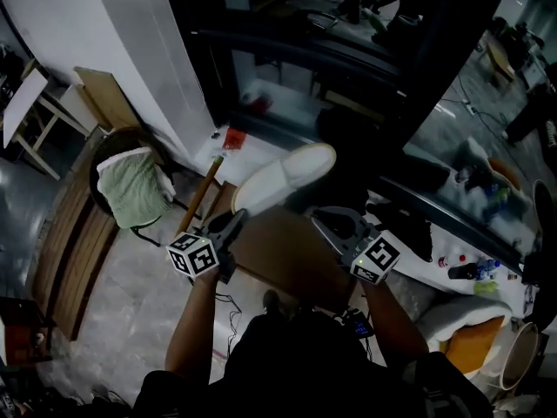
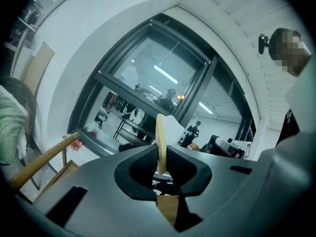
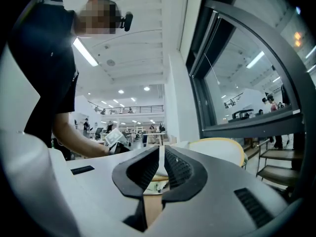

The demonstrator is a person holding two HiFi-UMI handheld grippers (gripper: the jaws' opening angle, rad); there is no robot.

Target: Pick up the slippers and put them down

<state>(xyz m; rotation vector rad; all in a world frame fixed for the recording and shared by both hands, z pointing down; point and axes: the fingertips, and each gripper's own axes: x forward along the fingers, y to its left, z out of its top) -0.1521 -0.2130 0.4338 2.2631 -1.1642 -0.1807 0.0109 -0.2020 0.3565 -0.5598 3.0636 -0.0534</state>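
Observation:
A white slipper (image 1: 285,176) with a yellowish rim hangs in the air in front of a dark window frame. My left gripper (image 1: 231,227) is at its near end. In the left gripper view the jaws (image 2: 161,163) are shut on the slipper's thin yellow-edged sole (image 2: 161,142), which stands edge-on between the pads. My right gripper (image 1: 332,222) sits just right of it. Its jaws (image 3: 160,168) are shut on a thin white edge, and a slipper's rounded yellow-rimmed sole (image 3: 219,151) shows beside them. Whether both grippers hold one slipper or two I cannot tell.
A brown cardboard surface (image 1: 287,259) lies below the grippers. A chair with a green cloth (image 1: 130,188) and a wooden stick (image 1: 202,195) stand at the left, with wooden boards (image 1: 65,233) beyond. A cluttered white table (image 1: 470,273) is at the right, and the window frame (image 1: 287,50) is ahead.

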